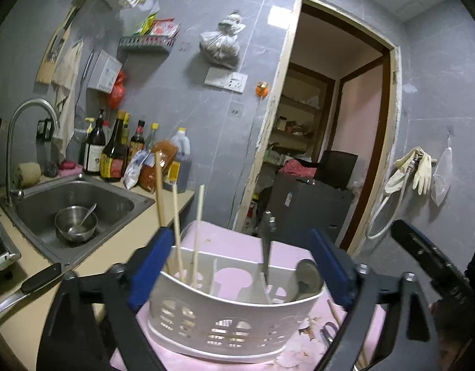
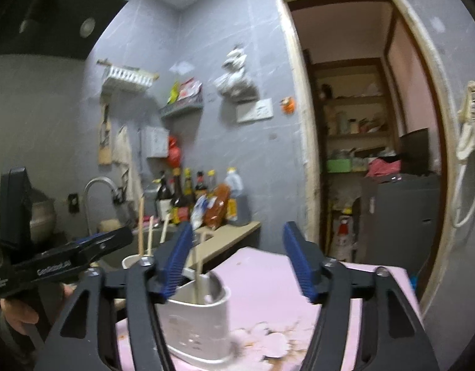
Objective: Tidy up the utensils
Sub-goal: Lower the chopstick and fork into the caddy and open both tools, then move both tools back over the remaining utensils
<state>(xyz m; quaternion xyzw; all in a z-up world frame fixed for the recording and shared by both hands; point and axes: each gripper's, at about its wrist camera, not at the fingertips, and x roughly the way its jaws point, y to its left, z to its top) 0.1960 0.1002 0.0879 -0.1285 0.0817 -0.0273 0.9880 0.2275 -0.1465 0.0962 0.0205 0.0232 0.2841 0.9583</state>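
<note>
A white caddy (image 1: pixel 234 315) with cut-out holes is standing on a pink mat (image 1: pixel 237 241), close to the mat's near edge. Several chopsticks (image 1: pixel 195 241) are standing upright in the caddy's left compartment, a dark-handled tool (image 1: pixel 266 247) is leaning in a middle one, and a metal spoon (image 1: pixel 305 273) is resting at the right end. Another chopstick (image 1: pixel 334 309) is lying on the mat just right of the caddy.

The left gripper (image 1: pixel 237 266) is hanging over the caddy with its blue fingers (image 1: pixel 151 262) spread wide on either side, touching nothing that I can see. The right gripper (image 2: pixel 237 262) is hovering above the mat's right part, its fingers (image 2: pixel 299 262) also spread apart and holding nothing.

To the left, a steel sink (image 1: pixel 80 207) is holding a bowl (image 1: pixel 75 222) with a spoon in it. Sauce bottles (image 1: pixel 114 151) are lining the counter's back edge, and a knife (image 1: pixel 24 287) is lying at the counter's near edge.
</note>
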